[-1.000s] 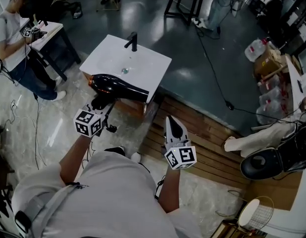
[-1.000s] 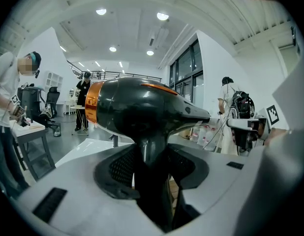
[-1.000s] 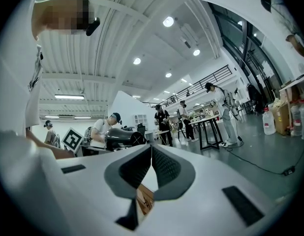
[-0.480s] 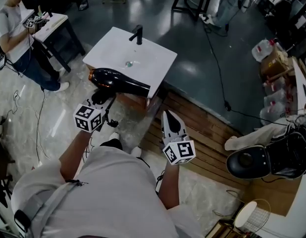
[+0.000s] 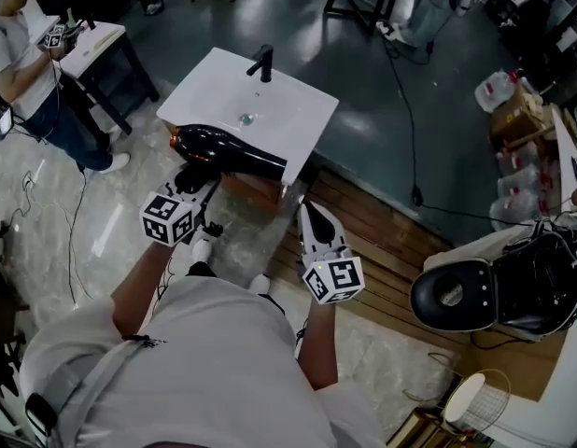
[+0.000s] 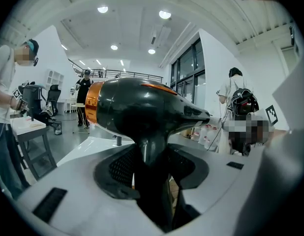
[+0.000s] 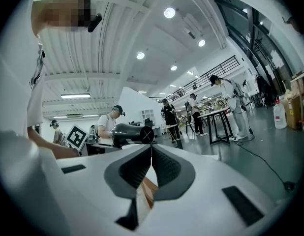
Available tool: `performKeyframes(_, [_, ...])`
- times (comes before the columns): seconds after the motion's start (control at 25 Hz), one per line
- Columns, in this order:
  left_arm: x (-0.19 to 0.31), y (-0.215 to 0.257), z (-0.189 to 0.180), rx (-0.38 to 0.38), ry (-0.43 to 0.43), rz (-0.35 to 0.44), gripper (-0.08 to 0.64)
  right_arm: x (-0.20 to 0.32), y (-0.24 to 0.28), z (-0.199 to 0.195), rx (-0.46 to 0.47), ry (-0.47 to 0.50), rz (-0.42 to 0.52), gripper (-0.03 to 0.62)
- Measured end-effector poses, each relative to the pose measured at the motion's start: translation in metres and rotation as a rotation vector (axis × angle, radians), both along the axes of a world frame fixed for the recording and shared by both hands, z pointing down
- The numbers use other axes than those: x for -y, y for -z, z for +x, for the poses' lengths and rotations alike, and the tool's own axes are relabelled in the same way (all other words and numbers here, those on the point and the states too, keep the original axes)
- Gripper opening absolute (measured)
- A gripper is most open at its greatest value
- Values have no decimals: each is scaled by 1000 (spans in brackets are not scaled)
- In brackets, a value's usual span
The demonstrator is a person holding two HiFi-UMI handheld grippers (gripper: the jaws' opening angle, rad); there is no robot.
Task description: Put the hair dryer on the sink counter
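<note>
A black hair dryer (image 5: pixel 228 152) with an orange rear ring lies crosswise over the near edge of the white sink counter (image 5: pixel 288 110); I cannot tell whether it touches the top. My left gripper (image 5: pixel 197 179) is shut on its handle from below. In the left gripper view the handle (image 6: pixel 151 156) stands between the jaws and the body fills the middle. My right gripper (image 5: pixel 309 215) hangs to the right of the counter's front corner, shut and holding nothing. In the right gripper view its pads meet at the right gripper's (image 7: pixel 151 154) tips, with the hair dryer (image 7: pixel 132 133) beyond.
A black faucet (image 5: pixel 262 63) stands at the counter's far edge, a drain (image 5: pixel 244 119) in the basin. A slatted wooden platform (image 5: pixel 391 250) lies right of the counter, a black round seat (image 5: pixel 454 294) further right. A person (image 5: pixel 27 73) stands by a small table at the far left.
My right gripper has moved forward and a little left, nearer the counter's front corner. The left gripper keeps the hair dryer at the counter's near edge.
</note>
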State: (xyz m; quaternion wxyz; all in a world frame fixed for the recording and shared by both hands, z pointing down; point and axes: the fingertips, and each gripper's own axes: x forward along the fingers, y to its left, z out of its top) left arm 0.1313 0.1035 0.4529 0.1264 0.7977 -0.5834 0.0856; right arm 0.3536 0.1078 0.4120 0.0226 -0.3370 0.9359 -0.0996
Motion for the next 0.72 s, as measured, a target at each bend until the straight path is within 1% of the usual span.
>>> performKeyframes(0.36, [10,-1,-37,-1,-41,-9,179,3,-5,-38,-5,-36,-14,9])
performKeyframes(0.72, [19,-5,-72,-10,-57,-18,179,11,-3,-77,-14,-47,-12,9])
